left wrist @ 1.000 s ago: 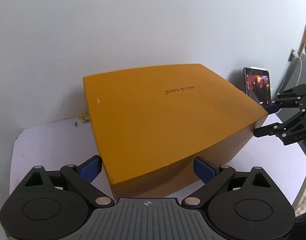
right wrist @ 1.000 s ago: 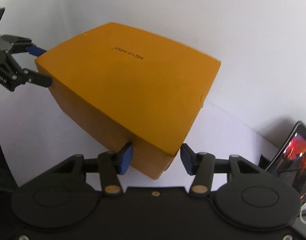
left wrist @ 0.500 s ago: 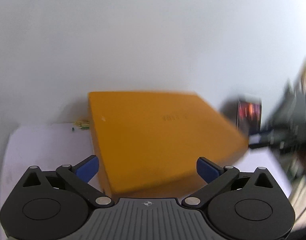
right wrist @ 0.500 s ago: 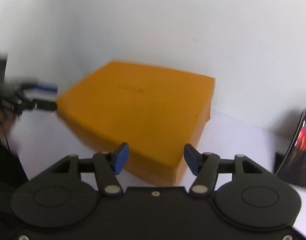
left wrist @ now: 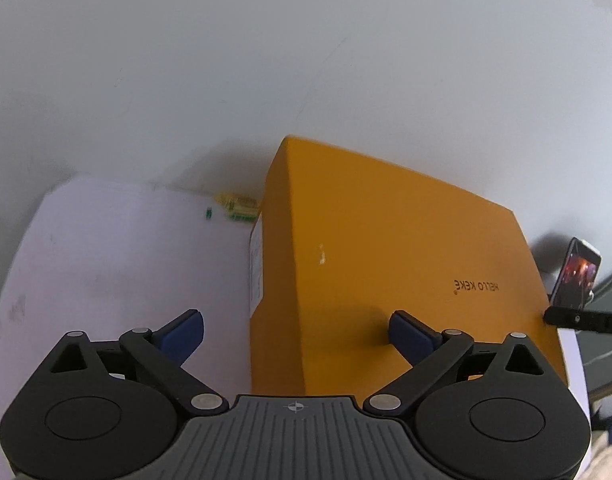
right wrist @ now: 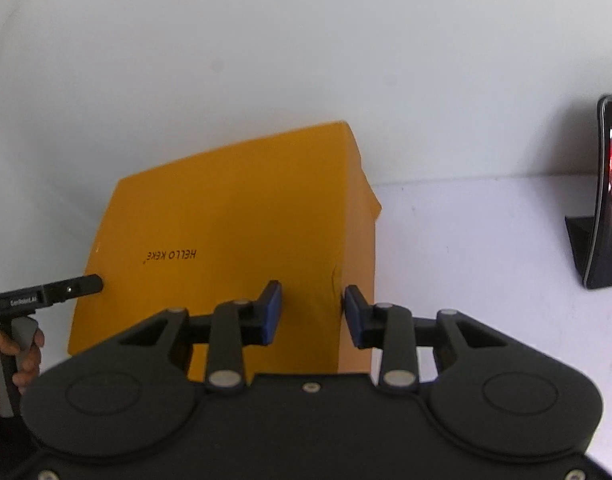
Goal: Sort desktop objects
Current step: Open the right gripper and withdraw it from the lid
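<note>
Scraps of green and yellow [left wrist: 242, 210] lie on the white surface [left wrist: 118, 264] just beside the far left corner of the orange box [left wrist: 385, 280], which sits against the white wall and bears the print "HELLO KEKE" on its lid. At the box's near left corner, the left gripper [left wrist: 296, 332] stands wide open, one blue pad off the box's left side over the surface and the other above the lid, neither pressing on it. At the box's near right edge, the right gripper [right wrist: 311, 314] has just been closing; its pads straddle that edge with a gap showing, not yet clamped. Right of the box, well apart, a phone [right wrist: 609, 196] leans upright on a dark stand, its screen lit.
</note>
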### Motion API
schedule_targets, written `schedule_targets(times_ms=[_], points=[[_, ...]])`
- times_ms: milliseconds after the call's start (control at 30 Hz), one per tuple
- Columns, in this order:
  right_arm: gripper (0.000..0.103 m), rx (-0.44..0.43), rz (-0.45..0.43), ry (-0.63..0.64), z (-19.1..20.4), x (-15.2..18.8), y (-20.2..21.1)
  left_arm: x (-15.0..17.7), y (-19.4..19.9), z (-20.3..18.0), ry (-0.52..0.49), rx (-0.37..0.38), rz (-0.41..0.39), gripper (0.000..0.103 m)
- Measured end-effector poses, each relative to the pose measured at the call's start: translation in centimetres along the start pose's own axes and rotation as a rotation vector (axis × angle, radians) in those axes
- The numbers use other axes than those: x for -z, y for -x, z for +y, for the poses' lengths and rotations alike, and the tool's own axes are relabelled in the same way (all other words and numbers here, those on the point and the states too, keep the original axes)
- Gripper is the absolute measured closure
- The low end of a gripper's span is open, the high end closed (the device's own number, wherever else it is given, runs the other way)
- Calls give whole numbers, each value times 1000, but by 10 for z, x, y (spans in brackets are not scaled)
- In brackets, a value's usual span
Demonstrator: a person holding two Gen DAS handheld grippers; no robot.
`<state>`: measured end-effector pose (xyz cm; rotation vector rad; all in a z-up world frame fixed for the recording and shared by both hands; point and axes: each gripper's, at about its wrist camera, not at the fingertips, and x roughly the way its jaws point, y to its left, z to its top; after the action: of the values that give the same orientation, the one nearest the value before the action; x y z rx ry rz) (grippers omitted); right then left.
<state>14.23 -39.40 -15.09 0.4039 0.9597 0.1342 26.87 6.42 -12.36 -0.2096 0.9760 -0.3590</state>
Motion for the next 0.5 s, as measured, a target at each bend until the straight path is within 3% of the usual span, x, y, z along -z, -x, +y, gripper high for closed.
schedule_targets(times_ms=[267,400,500], points=[[62,11,6,-38,2,3,8,-3,-6,0,-20,-5,-16,0],[59,64,-2,-3,14,8,16,3,20,-18,-79,-68,-24,2],[54,110,11,31,24,23,21,9,41,-14,-63,-36,-39,2]])
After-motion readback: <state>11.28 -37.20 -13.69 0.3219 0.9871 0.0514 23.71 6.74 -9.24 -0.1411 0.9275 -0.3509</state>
